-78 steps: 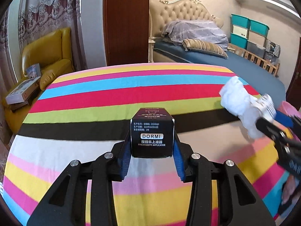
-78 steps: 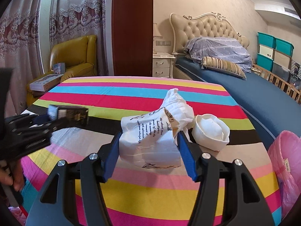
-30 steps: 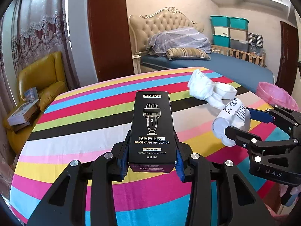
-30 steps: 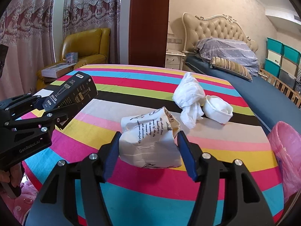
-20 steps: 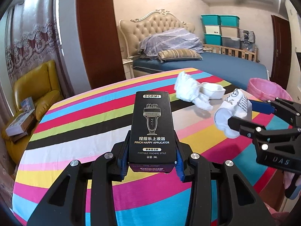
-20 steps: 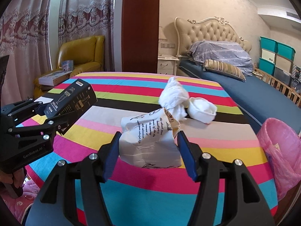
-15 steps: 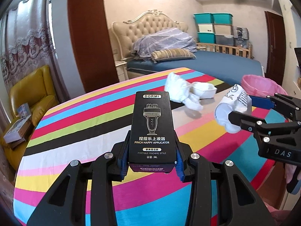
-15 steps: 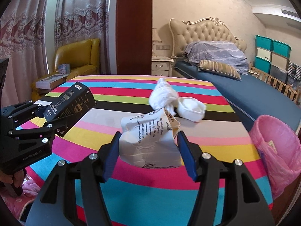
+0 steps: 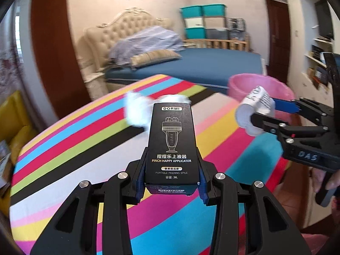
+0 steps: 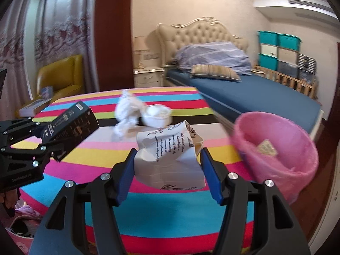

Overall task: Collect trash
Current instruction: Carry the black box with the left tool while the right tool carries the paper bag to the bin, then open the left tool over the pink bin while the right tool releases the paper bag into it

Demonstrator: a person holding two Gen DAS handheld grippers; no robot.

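Note:
My left gripper (image 9: 171, 188) is shut on a black DORMI box (image 9: 171, 144), held upright above the striped table (image 9: 74, 155). From the right wrist view the same box (image 10: 70, 125) shows at the left. My right gripper (image 10: 169, 170) is shut on a crumpled white printed paper bag (image 10: 167, 159); the left wrist view shows this bag (image 9: 256, 108) in front of a pink-lined trash bin (image 9: 263, 85). The bin (image 10: 276, 148) stands off the table's right edge with a scrap inside. A crumpled white tissue (image 10: 126, 110) and a white paper cup (image 10: 157, 114) lie on the table.
Behind the table are a bed with a blue sheet (image 10: 255, 93), a nightstand (image 10: 148, 77), stacked storage boxes (image 10: 278, 51) and a dark wooden door (image 9: 277, 38). A yellow armchair (image 10: 61, 74) with boxes beside it stands at the left. Shelves (image 9: 318, 63) line the right wall.
Both grippers have swung to the right with their loads. The pink bin has come further into both views and closer, and the tissue and cup have shifted left.

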